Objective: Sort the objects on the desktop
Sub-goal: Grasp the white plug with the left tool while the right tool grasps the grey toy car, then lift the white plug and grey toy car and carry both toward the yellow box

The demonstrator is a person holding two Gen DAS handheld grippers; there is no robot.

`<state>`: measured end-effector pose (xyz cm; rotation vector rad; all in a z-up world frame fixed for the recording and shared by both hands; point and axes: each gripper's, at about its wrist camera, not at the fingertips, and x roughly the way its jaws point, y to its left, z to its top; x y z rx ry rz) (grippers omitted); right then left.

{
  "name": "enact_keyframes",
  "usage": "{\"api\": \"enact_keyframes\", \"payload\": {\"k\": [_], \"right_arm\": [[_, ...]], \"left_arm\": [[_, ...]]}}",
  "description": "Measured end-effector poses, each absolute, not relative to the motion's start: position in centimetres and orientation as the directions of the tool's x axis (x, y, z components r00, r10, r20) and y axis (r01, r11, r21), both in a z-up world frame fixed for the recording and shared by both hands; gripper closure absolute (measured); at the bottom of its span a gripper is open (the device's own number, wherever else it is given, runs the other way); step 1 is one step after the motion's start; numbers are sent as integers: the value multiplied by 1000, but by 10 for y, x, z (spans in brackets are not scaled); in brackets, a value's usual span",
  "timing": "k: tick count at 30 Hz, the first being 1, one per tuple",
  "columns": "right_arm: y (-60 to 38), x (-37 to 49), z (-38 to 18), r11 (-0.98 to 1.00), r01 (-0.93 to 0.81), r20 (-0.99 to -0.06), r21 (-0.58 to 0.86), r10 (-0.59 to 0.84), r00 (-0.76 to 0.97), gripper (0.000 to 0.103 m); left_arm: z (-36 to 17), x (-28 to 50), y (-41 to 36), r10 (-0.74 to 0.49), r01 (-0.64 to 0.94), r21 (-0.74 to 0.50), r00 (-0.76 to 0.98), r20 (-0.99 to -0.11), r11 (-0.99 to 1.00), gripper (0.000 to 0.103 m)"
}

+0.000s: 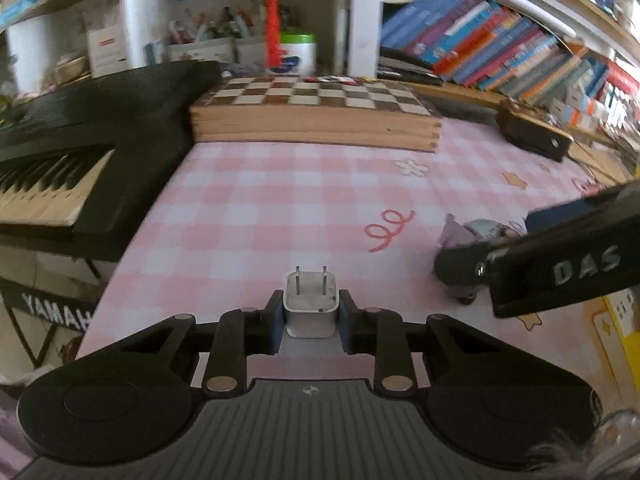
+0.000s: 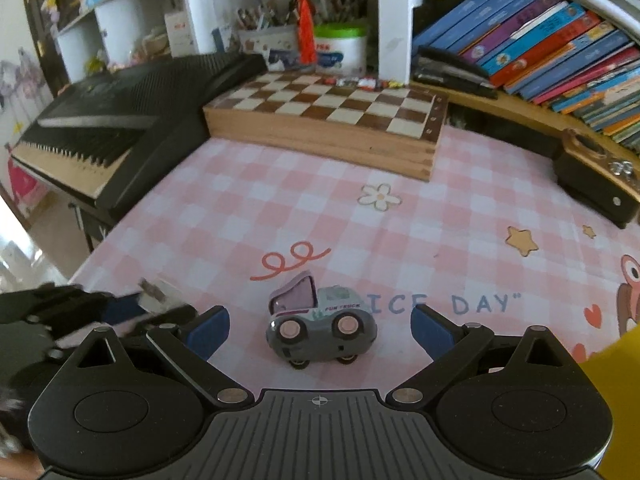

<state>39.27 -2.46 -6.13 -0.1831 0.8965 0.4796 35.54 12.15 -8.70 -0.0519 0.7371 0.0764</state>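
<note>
Your left gripper (image 1: 311, 318) is clamped on the white plug adapter (image 1: 310, 311): both blue pads (image 1: 274, 322) press its sides, and its two metal prongs point away from you over the pink checked tablecloth (image 1: 280, 200). The adapter sits at the near edge of the table, left of the toy truck (image 2: 320, 322). Your right gripper (image 2: 320, 330) is spread wide, its blue pads (image 2: 208, 332) standing well apart on either side of the truck without touching it. The truck rests on its wheels on the cloth, side-on to you, with its purple rear bed tilted up, just near of the red squiggle (image 2: 290, 262) printed on the cloth. At the far side a wooden chessboard (image 2: 332, 112) lies flat, with a black keyboard (image 2: 116, 128) to its left. A row of books (image 2: 552, 36) leans on the shelf at the far right.
</note>
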Motion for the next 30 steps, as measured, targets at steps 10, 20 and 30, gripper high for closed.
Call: {"api": "enact_keyframes", "payload": {"k": [10, 20, 30], "right_arm": [[-12, 399, -83, 847, -531, -831, 7, 301, 468, 17], [-16, 388, -66, 835, -549, -796, 31, 353, 492, 38], [-34, 349, -22, 847, -524, -726, 87, 414, 549, 38]], "left_arm": [[-58, 321, 143, 30, -141, -124, 770, -637, 982, 79], [-38, 298, 137, -27, -118, -190, 781, -624, 975, 79], [-10, 259, 144, -70, -106, -265, 813, -578, 958, 79]]}}
